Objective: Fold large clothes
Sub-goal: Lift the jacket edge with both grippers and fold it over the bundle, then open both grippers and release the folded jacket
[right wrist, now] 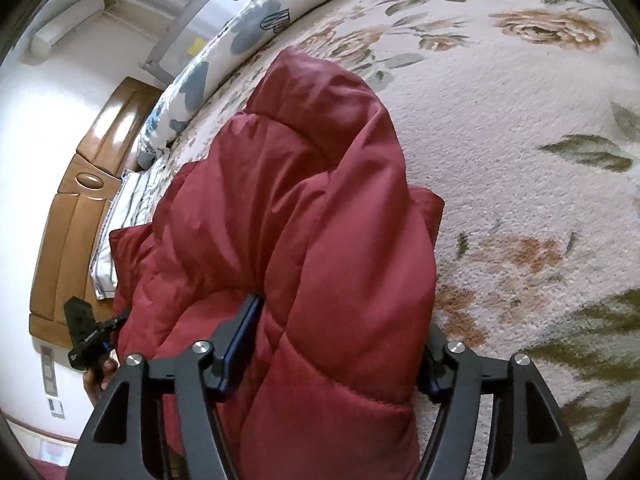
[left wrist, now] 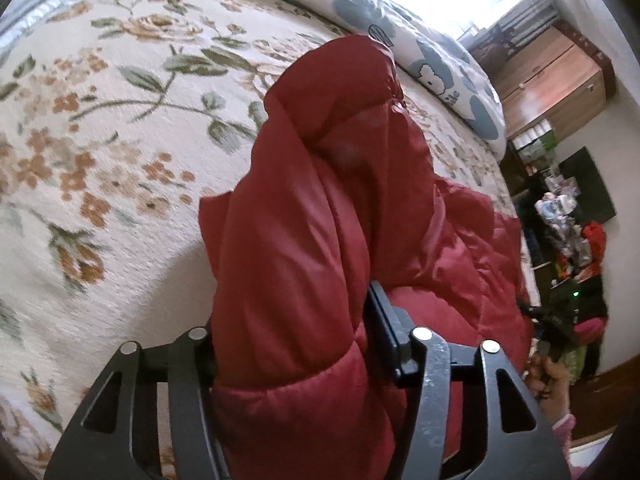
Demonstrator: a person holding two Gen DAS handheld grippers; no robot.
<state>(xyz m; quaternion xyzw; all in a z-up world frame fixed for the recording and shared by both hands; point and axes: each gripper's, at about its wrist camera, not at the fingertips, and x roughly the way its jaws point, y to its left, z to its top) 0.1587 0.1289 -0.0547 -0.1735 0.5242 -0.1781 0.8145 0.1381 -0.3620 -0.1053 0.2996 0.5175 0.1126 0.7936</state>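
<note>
Clamped on a thick roll of red quilted puffer jacket (left wrist: 304,240), the left gripper (left wrist: 292,344) has its jaws pressed into the padding from both sides, the left finger mostly buried behind the fabric. That jacket is bunched up above a cream bedspread (left wrist: 100,140) woven with tan roses and green leaves, and its far folds trail down toward the bed. Beyond it lies a white duvet (left wrist: 440,68) printed with blue shapes and cartoon sheep; a few letters on it are too blurred to read. A wooden dresser (left wrist: 552,80) stands at the far right.

From the right wrist view, a wooden headboard (right wrist: 72,220) sits at the left, with a striped pillow (right wrist: 120,224) against it. The other gripper shows there, small and black, held in a hand; its printed lettering is too small to read. The right gripper (right wrist: 336,352) is likewise closed tight on the jacket (right wrist: 320,208), one finger (right wrist: 240,344) dug into the padding on each side.
</note>
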